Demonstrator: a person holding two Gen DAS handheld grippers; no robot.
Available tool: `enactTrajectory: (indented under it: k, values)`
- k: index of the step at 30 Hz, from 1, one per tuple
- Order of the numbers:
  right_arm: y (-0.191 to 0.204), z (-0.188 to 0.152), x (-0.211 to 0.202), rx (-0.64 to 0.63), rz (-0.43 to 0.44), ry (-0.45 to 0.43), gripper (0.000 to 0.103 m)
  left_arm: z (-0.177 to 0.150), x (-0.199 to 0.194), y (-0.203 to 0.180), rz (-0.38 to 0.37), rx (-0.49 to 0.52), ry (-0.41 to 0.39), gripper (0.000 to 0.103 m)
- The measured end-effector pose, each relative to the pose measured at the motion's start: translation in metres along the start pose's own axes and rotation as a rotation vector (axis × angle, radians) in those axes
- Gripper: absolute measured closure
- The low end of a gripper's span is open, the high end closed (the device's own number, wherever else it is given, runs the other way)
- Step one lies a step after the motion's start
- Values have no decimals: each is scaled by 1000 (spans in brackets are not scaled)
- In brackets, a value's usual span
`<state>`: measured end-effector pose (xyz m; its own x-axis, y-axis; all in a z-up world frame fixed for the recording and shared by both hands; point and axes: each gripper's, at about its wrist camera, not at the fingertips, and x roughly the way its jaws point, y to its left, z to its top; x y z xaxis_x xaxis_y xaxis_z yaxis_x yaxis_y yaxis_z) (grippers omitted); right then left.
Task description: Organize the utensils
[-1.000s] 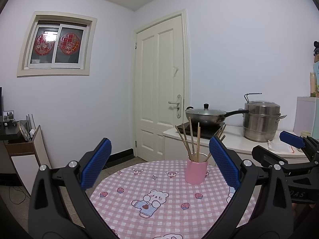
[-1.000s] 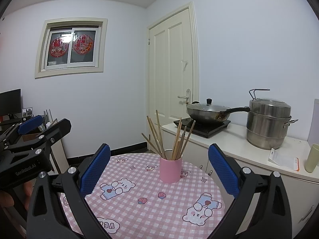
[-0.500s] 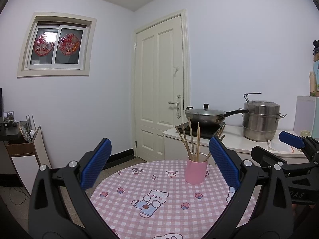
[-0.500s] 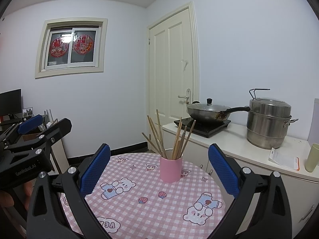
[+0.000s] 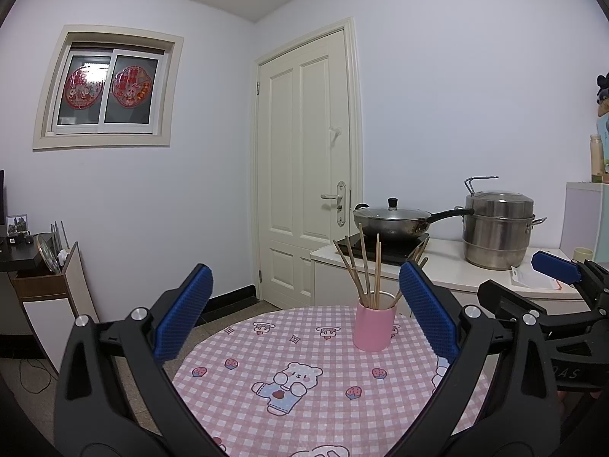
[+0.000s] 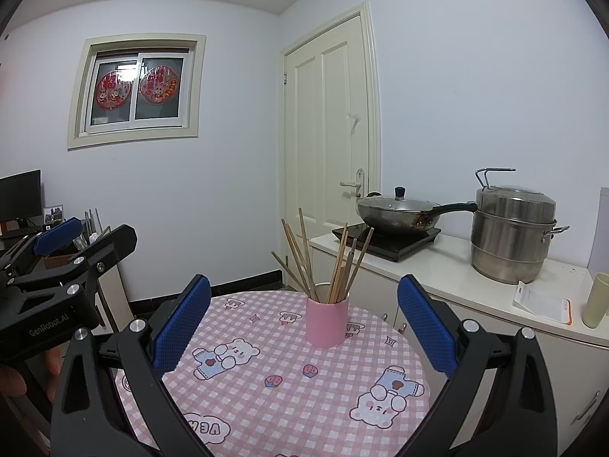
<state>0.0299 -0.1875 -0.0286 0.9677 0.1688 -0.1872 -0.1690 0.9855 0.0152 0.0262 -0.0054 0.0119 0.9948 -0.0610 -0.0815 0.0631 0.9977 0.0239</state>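
Observation:
A pink cup (image 5: 373, 326) (image 6: 327, 321) stands upright toward the far side of a round table with a pink checked cloth (image 5: 297, 388) (image 6: 289, 384). Several wooden chopsticks (image 5: 363, 270) (image 6: 327, 262) fan out of it. My left gripper (image 5: 304, 312) hovers over the near part of the table, open, nothing between its blue pads (image 5: 184, 314). My right gripper (image 6: 304, 320) is also open and empty, with the cup seen between its fingers but farther off. Each gripper shows at the edge of the other's view.
Behind the table a white counter (image 6: 449, 278) carries a hob with a lidded wok (image 6: 399, 215), a steel steamer pot (image 6: 512, 232), a paper card and a pale cup (image 6: 595, 299). A closed door (image 5: 308, 175) is at the back. A low shelf (image 5: 49, 278) stands at left.

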Motion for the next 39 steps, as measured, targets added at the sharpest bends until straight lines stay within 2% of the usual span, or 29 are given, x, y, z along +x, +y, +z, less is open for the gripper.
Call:
enactTrajectory:
  k: [39]
  values:
    - [6,1,-2,-5,8,2,8,-1,-3,2,-1,2,-3,6]
